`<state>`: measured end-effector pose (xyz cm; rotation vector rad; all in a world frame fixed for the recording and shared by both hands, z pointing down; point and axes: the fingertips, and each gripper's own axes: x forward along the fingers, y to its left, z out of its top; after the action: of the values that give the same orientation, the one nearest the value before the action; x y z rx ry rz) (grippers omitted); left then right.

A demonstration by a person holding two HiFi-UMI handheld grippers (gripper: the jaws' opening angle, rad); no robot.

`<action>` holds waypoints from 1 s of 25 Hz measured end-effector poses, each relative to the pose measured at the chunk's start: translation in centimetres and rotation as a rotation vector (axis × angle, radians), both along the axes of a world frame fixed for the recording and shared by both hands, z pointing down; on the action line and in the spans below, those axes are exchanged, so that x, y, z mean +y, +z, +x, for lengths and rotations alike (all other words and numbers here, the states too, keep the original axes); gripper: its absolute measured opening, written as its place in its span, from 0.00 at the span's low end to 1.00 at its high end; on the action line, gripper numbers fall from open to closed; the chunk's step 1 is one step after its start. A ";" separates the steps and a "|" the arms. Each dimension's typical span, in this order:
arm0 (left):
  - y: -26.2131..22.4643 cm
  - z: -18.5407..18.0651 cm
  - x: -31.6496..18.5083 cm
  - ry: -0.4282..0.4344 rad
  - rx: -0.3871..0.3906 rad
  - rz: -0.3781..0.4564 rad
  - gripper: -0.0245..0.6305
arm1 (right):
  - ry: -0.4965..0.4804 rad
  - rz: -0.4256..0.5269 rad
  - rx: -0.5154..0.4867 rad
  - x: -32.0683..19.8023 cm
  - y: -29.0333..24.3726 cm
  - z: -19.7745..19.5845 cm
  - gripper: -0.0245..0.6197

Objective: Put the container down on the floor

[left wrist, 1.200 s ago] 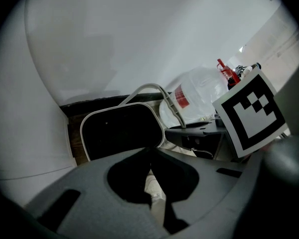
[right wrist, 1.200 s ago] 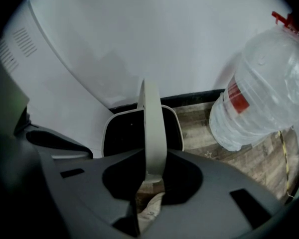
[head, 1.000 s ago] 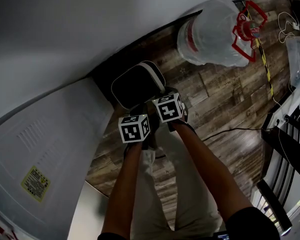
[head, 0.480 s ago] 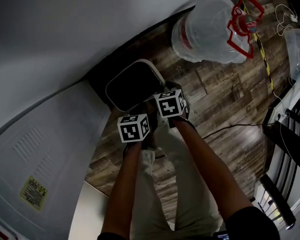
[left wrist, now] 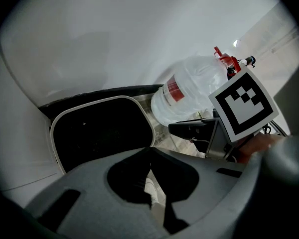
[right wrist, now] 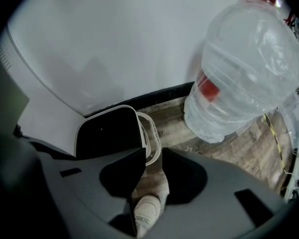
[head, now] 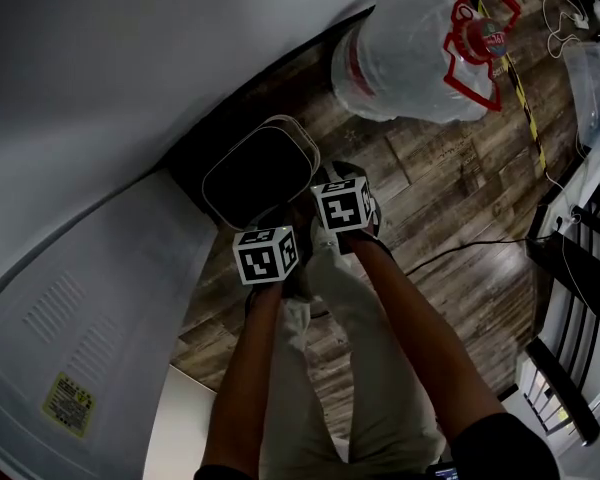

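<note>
The container (head: 260,168) is a white-rimmed bin with a dark inside, held above the wood floor (head: 430,198) beside a white wall. Both grippers grip its near edge. My left gripper (head: 277,218) is under its marker cube, and my right gripper (head: 325,181) is just right of it. In the left gripper view the jaws (left wrist: 151,151) meet at the rim of the container (left wrist: 99,133). In the right gripper view the jaws (right wrist: 150,153) close around the white rim of the container (right wrist: 112,131). A shoe (right wrist: 147,210) shows below them.
A large clear water jug (head: 410,53) with a red handle (head: 475,38) lies on the floor to the right of the container. A white appliance (head: 80,318) stands at left. A black cable (head: 460,253) crosses the floor, with a dark rack (head: 580,298) at right.
The container has shifted a little left and away from the grippers' cubes, tilting more toward the wall. Both grippers keep their hold and have barely moved.
</note>
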<state>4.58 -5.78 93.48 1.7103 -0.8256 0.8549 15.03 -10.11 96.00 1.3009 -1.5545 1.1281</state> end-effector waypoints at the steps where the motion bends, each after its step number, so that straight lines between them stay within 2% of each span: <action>1: 0.1 0.1 0.0 0.003 0.000 0.000 0.06 | 0.003 0.000 -0.001 0.0 0.1 0.0 0.17; 12: -0.2 -0.2 -0.4 0.012 -0.004 0.001 0.06 | 0.015 -0.002 0.000 0.2 -0.4 0.3 0.17; 25: -6.6 -0.9 0.1 0.006 -0.010 0.004 0.06 | 0.035 0.001 -0.008 1.1 -7.1 0.4 0.17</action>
<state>3.68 -5.67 86.86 1.7132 -0.8301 0.8673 15.42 -8.96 88.88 1.3309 -1.5433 1.1559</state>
